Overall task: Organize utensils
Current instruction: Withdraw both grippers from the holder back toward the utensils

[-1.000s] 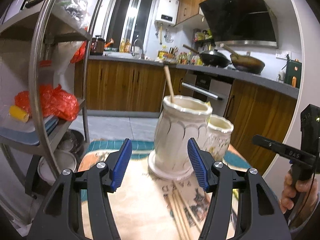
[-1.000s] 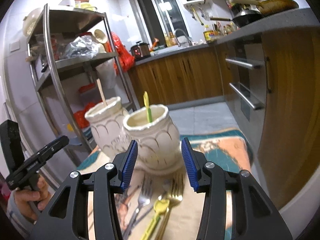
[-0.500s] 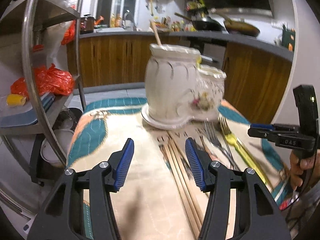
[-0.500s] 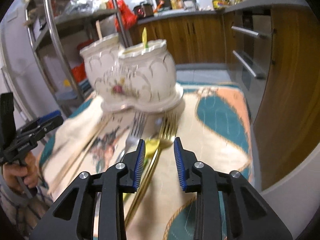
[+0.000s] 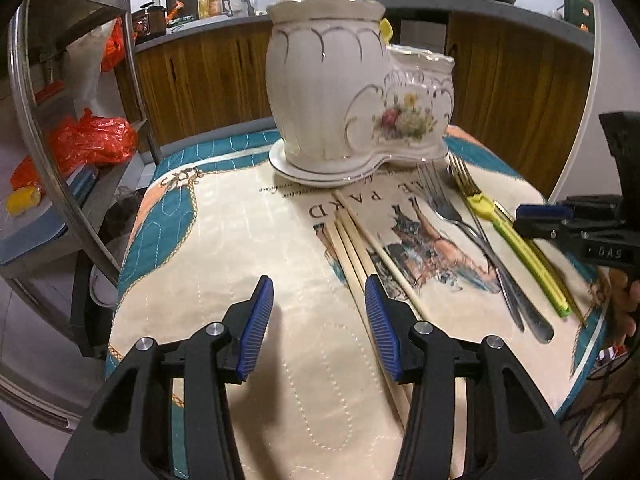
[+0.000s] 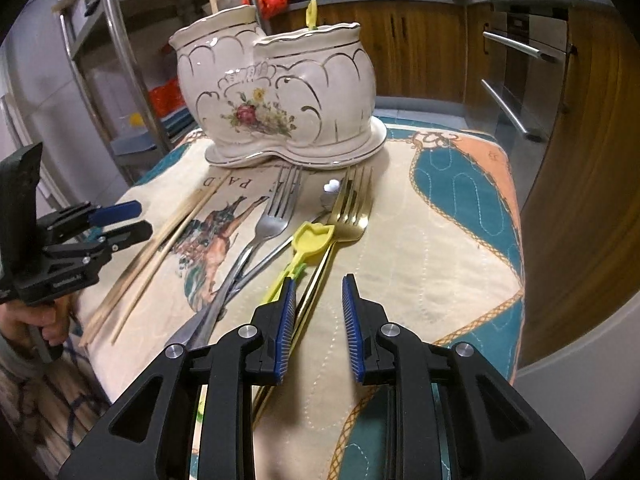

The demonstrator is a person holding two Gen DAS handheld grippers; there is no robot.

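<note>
A white floral double-pot utensil holder (image 5: pixel 360 92) stands at the far end of the table; it also shows in the right wrist view (image 6: pixel 280 96). A wooden stick and a yellow utensil stand in it. Wooden chopsticks (image 5: pixel 360 248) (image 6: pixel 168 240), a silver fork (image 5: pixel 452 212) (image 6: pixel 272 216), a gold fork (image 6: pixel 348 216) and a yellow-green plastic utensil (image 5: pixel 516 248) (image 6: pixel 308 244) lie on the cloth. My left gripper (image 5: pixel 316 320) is open and empty, low over the cloth beside the chopsticks. My right gripper (image 6: pixel 318 320) is open and empty, just right of the gold fork's handle.
A patterned cream and teal tablecloth (image 5: pixel 224 240) covers the small table. A metal shelf rack (image 5: pixel 80 120) with red bags stands to the left. Wooden kitchen cabinets (image 6: pixel 420 48) and an oven (image 6: pixel 528 92) are behind and to the right.
Both grippers have tilted down and drawn back from the holder toward the utensils on the cloth. The right gripper's jaws have narrowed somewhat but stay open.
</note>
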